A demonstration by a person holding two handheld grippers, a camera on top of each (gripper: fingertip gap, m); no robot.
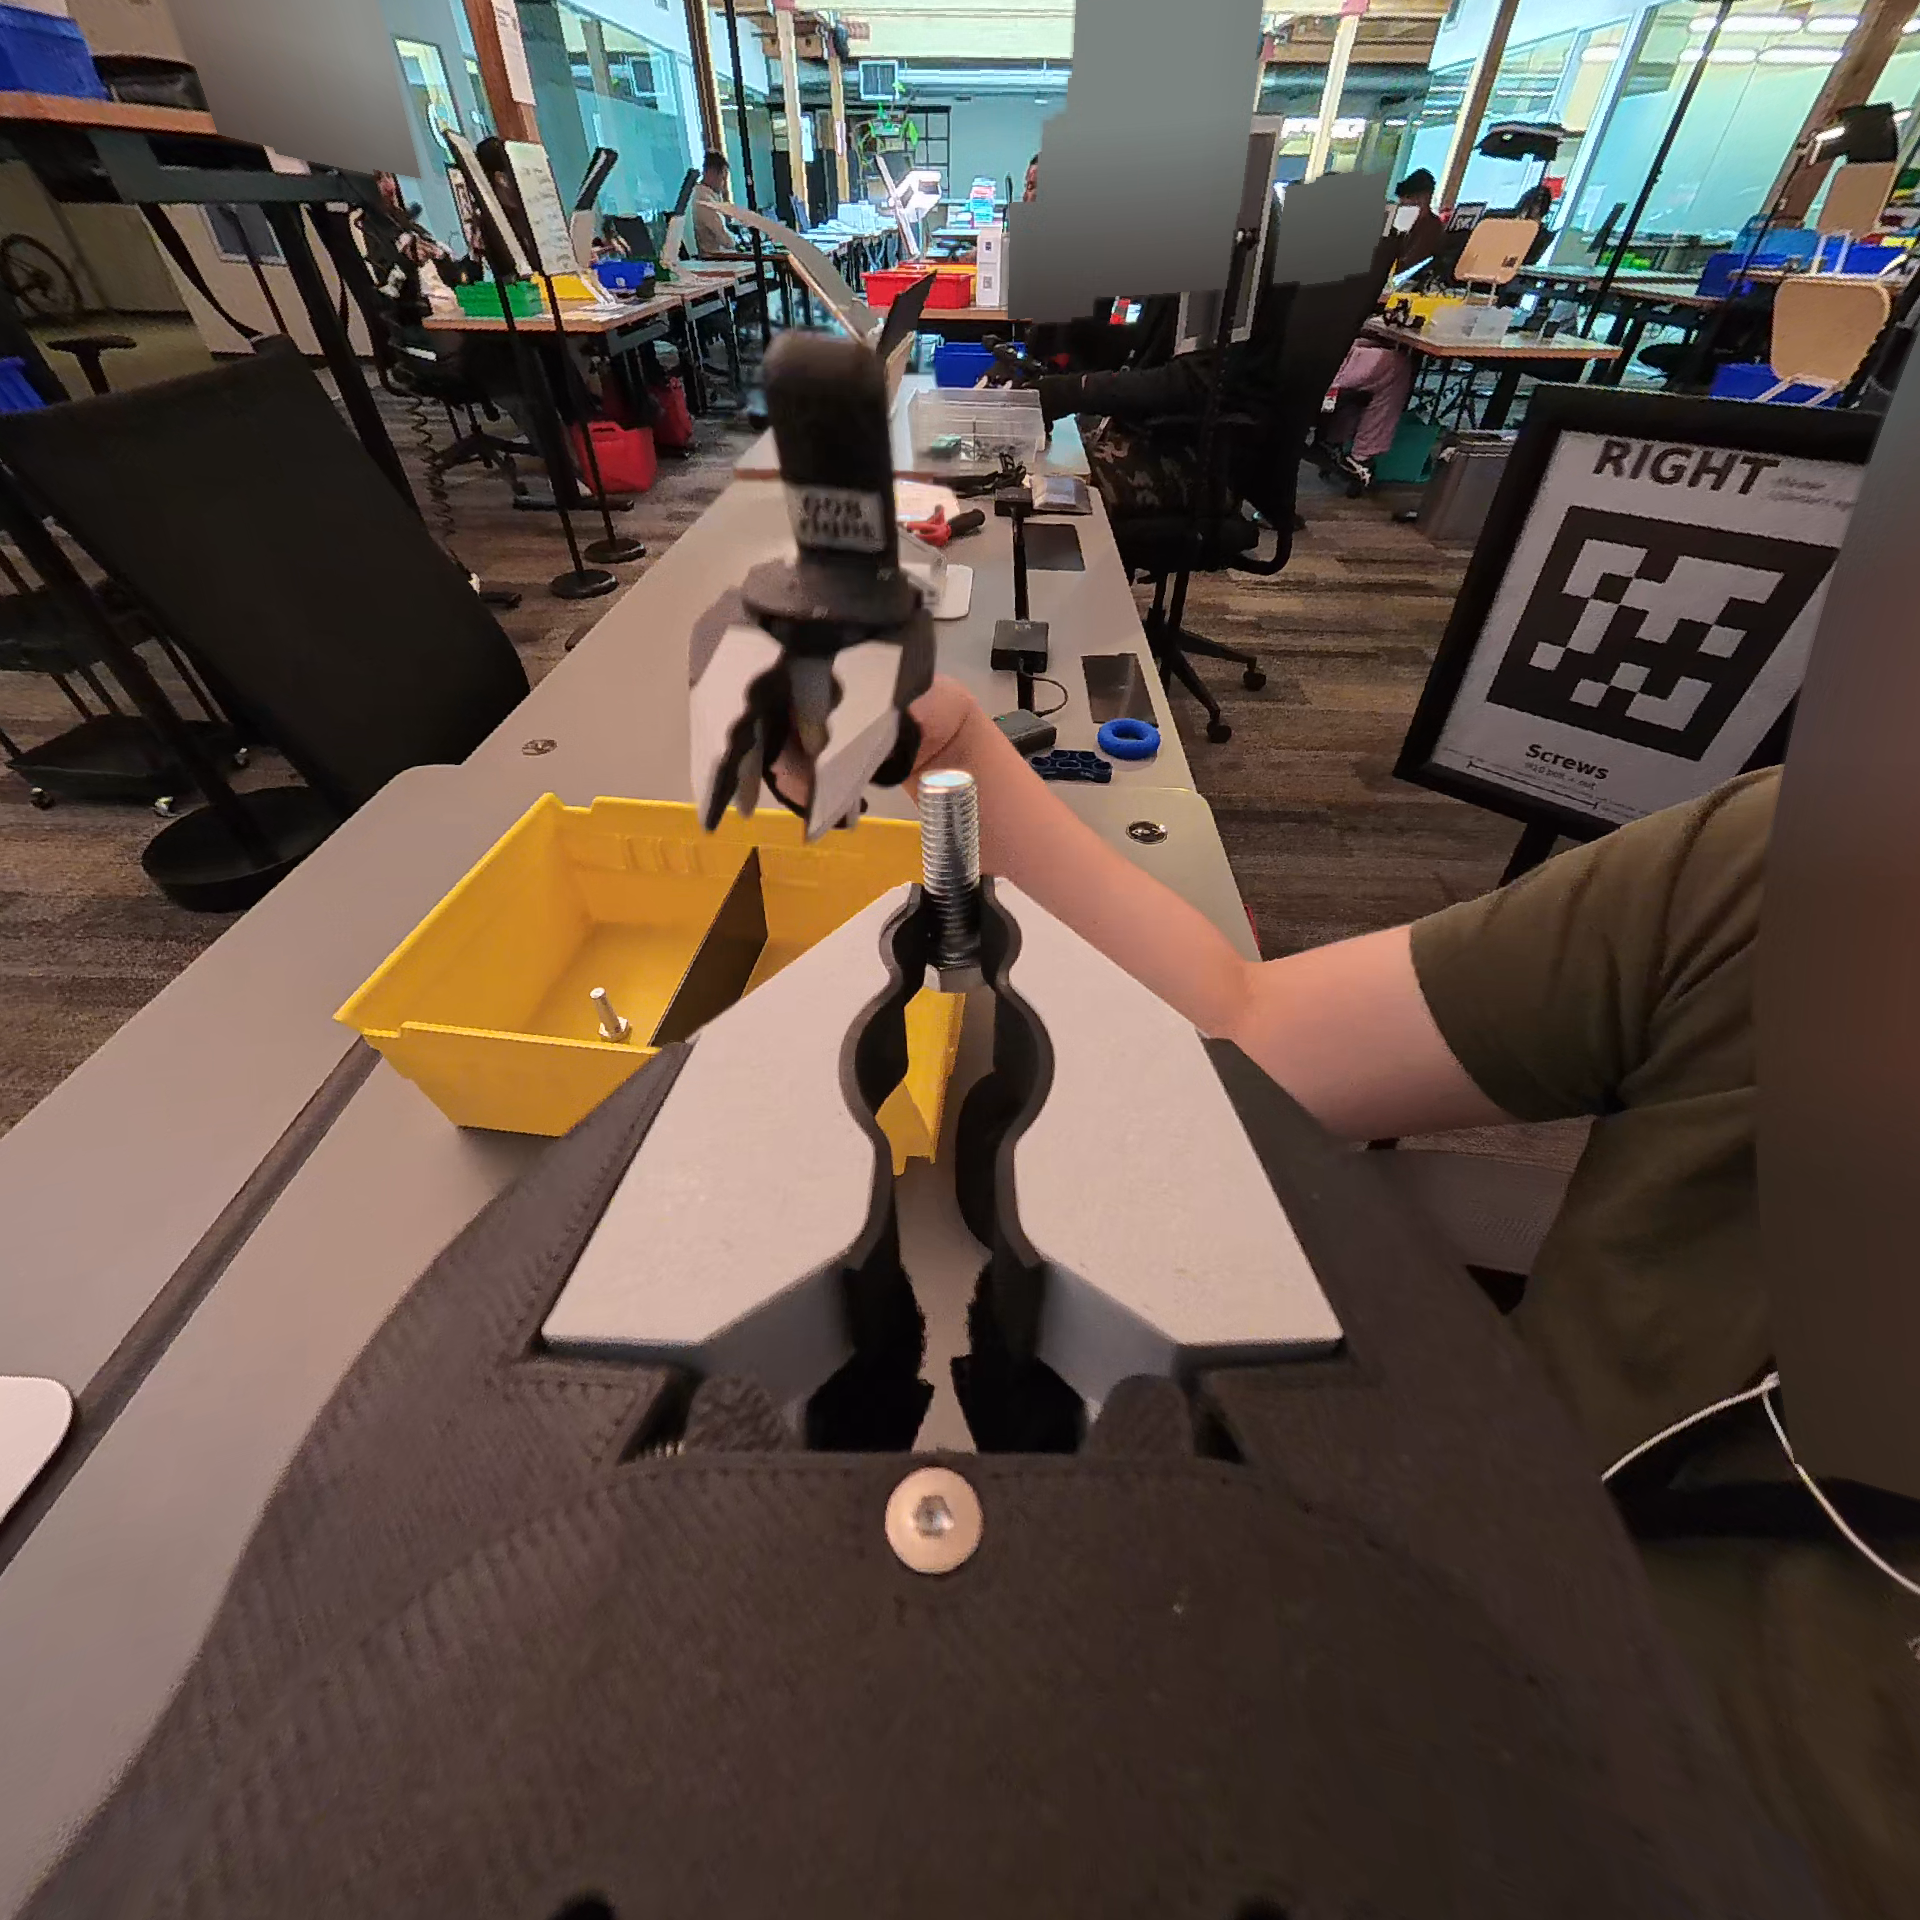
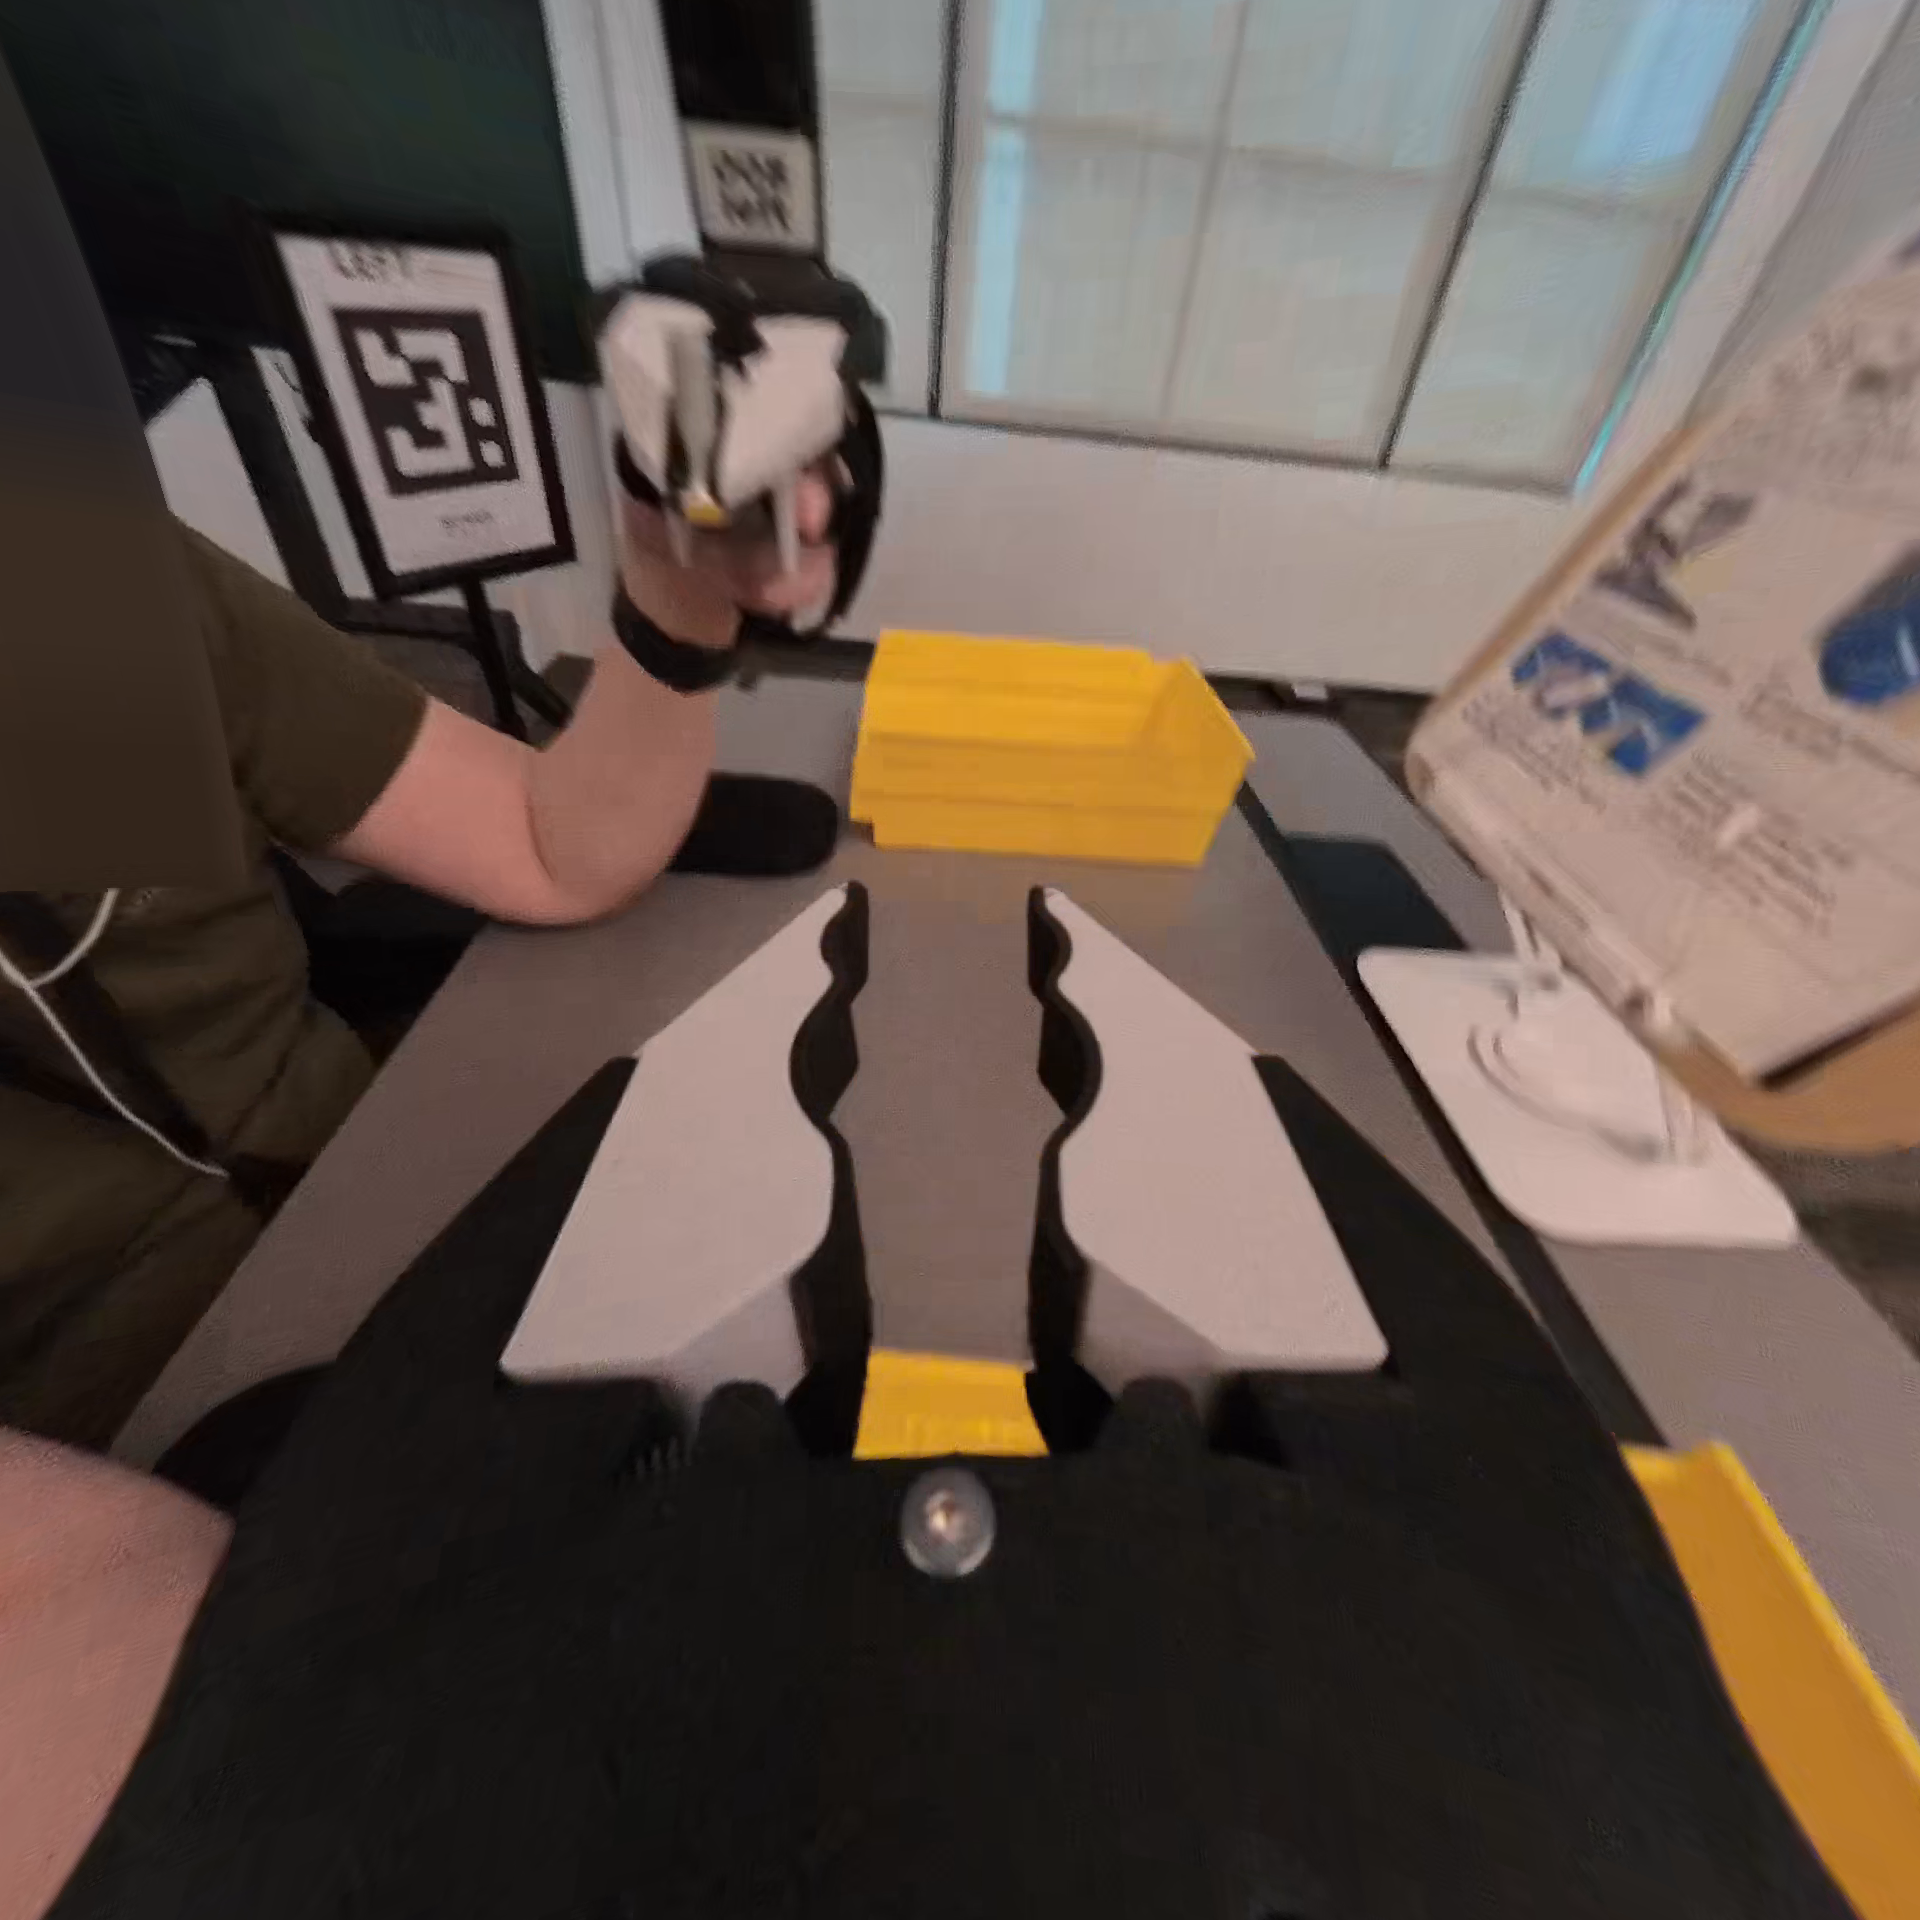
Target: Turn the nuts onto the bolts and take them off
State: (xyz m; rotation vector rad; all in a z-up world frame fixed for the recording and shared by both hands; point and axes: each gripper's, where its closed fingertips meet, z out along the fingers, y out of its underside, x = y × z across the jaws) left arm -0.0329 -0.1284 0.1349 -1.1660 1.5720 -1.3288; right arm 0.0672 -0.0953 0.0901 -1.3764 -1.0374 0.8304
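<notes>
Standing upright between the tips of the left tongs point(image 1: 951, 935), a threaded silver steel bolt point(image 1: 948, 831) is being clamped low on its shank, its long axis pointing up and its top bare of any nut. The right tongs point(image 2: 948, 904) are being held parted and empty just beyond and left of it, above the yellow plastic bin point(image 1: 499, 1023); no nut is showing in their gap.
</notes>
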